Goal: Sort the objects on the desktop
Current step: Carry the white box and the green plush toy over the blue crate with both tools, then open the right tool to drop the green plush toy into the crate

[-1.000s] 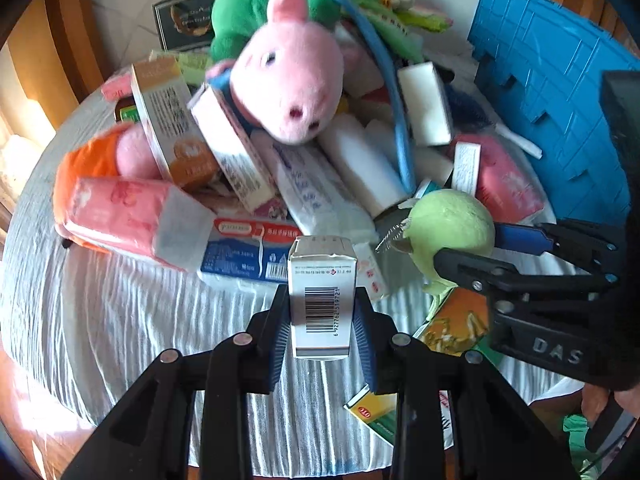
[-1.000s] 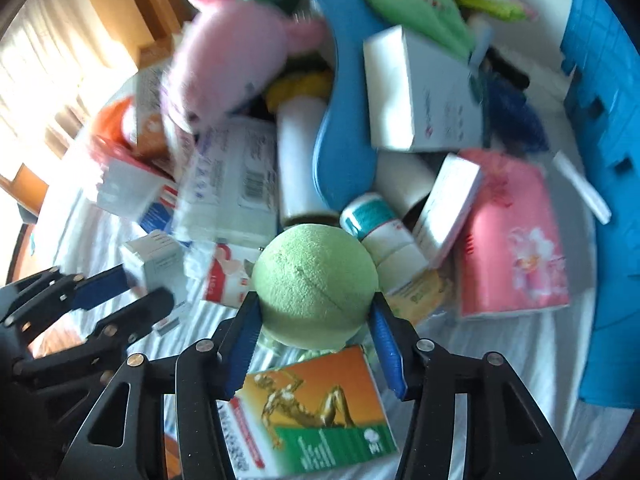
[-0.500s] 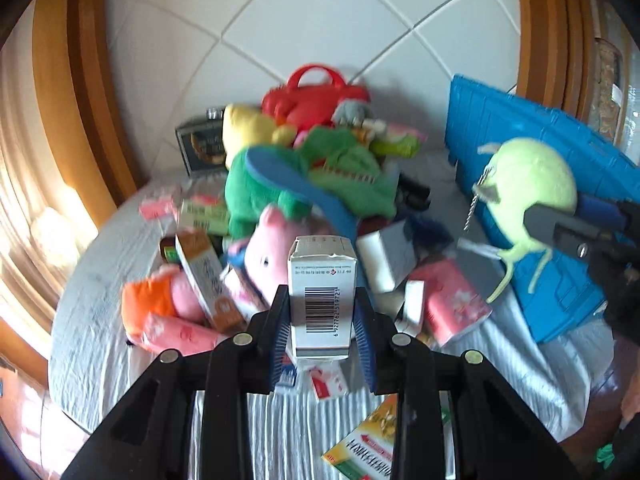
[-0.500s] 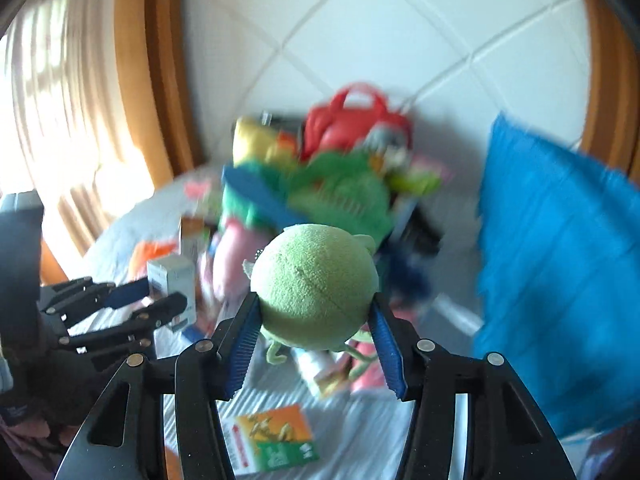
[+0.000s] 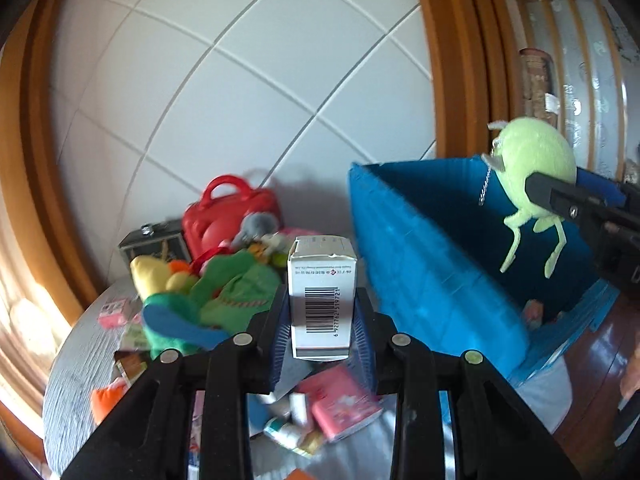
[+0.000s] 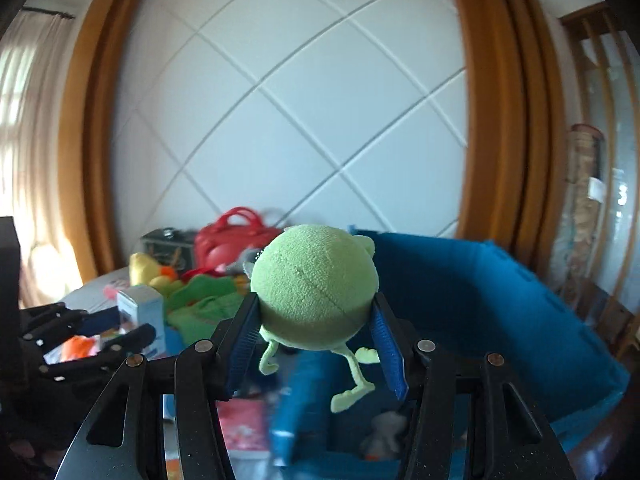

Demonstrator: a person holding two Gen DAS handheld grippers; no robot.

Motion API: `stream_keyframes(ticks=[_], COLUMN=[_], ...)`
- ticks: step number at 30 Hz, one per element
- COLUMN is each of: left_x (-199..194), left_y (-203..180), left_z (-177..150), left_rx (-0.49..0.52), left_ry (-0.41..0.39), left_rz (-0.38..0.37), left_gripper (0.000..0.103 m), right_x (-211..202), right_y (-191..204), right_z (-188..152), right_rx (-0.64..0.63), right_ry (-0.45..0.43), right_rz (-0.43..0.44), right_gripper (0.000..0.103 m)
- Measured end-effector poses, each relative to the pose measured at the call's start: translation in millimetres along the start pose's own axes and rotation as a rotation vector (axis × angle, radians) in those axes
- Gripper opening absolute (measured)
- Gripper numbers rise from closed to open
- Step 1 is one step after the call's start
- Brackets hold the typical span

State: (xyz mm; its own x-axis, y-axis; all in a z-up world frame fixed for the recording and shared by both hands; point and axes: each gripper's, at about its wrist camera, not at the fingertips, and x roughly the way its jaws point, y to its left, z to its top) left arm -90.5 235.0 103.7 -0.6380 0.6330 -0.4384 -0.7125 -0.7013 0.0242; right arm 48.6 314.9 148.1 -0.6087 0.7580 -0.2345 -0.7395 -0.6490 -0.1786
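Left gripper: the left gripper [image 5: 322, 316] is clamped on a small white box [image 5: 322, 300] with a barcode facing the camera; the box stands upright between the two blue-lined fingers, lifted above the table.
Right gripper: the right gripper [image 6: 316, 344] squeezes a round green plush toy [image 6: 314, 286] by its sides; thin legs dangle below the fingers.
Where the toy is: seen from the left camera, the toy hangs above the open blue bin [image 5: 432, 280], just over its near wall.
Bin: it stands at the right edge of the table; something pale lies on its floor, too blurred to name.
Step in hand: likely dropping the toy into the bin, with the box to follow into this bin or another place; the pictures do not say which.
Doing it well: bring the toy fully past the rim before letting go, low enough that its legs do not catch the wall. Keep the box level and clear of the other gripper.
Table: a grey cloth [image 5: 80, 352] carries a heap of toys, among them a green plush [image 5: 224, 292], a yellow plush [image 5: 150, 276] and a red toy bag [image 5: 228, 216].
In the way: the bin's tall near wall, and the two grippers working close together.
Loose items: pink packets [image 5: 344, 404] and small bottles lie below the left gripper.
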Motion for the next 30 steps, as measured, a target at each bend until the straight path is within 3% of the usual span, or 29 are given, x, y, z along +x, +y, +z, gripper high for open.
stream_keyframes(ticks=[6,13,16,20,26,30], left_x=[15.5,55.4,71.0,86.6,110.2,122.5], left_y=[-77.5,-156.5,-183.1,-207.9,-225.8,-228.1], left_z=[37.9,57.7,60.4,63.1,67.7,65.9], left_rx=[0.043,0.081,0.098,0.109,0.136,0.133], left_ry=[-0.032,0.047,0.077,0.129,0.206,0.261], left_rz=[-0.038,-0.063,-0.049,-0.028,0.036,0.036], left_gripper=[0.03,0.03,0.03,0.03,0.03,0.03], right_x=[5.1,27.1,47.0,64.8,87.2,101.4], right_y=[-69.1,-135.9,-157.9,-178.2,-191.1,-198.2], right_z=[-4.2,-15.7,-24.2,-31.9,-35.2,-42.6], right_rx=[-0.026,-0.053,-0.049,-0.056,-0.108,-0.14], right_ry=[0.002,0.089,0.186,0.249,0.322,0.394], right_rz=[-0.154,-0.264,-0.278,-0.284,-0.281,-0.261], right_gripper=[0.054,0.054,0.054,0.054,0.054,0.054])
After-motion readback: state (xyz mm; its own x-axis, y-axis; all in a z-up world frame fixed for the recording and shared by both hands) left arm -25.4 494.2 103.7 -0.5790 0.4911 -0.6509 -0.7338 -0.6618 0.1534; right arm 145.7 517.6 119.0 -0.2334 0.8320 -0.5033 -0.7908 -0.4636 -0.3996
